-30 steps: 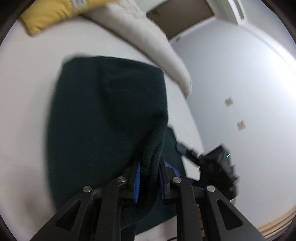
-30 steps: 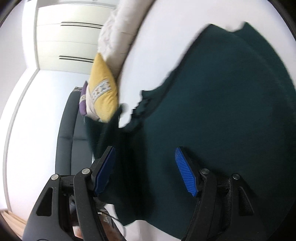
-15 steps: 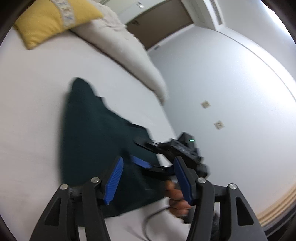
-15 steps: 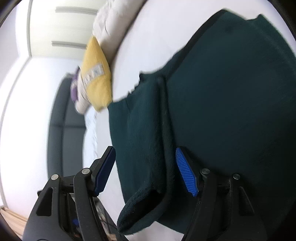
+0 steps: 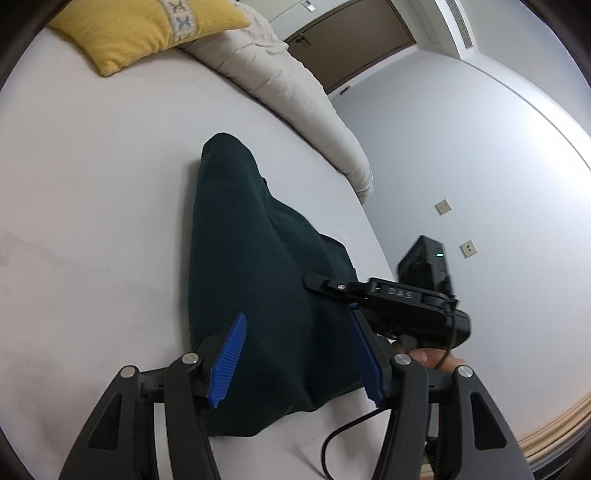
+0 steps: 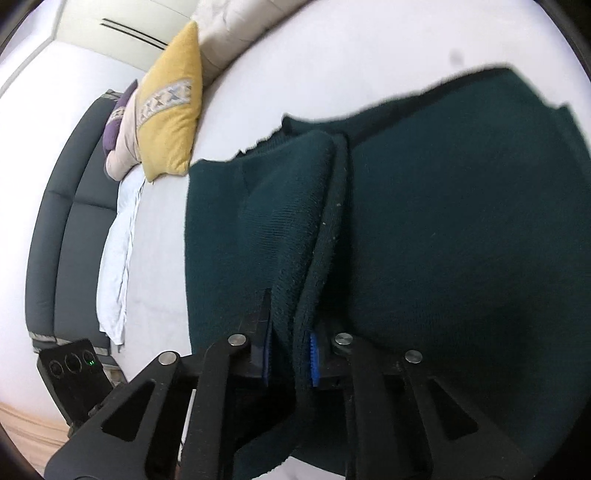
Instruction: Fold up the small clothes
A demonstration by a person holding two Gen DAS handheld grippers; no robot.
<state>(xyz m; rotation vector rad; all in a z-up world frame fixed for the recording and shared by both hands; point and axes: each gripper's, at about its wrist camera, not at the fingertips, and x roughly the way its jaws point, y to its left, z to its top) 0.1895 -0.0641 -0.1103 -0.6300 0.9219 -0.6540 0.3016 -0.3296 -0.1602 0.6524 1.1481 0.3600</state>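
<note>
- A raised fold of the dark green knit garment (image 6: 424, 221) is pinched by the right claw (image 6: 290, 354).
- The left claw (image 5: 299, 354) is held wide above the garment.
- The garment is spread on the white bed (image 5: 92, 184), near a yellow pillow (image 5: 147, 29).

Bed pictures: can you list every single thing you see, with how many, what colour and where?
sweater: one, dark green, lying on the bed
bed: one, white sheet, under everything
cushion: one, yellow with a patterned band, at the bed's far end
duvet: one, cream, bunched along the bed's far edge
sofa: one, dark grey, beside the bed
door: one, brown, far wall
left gripper: one, black with blue pads, open above the sweater
right gripper: one, black with blue pads, pinching a sweater fold
</note>
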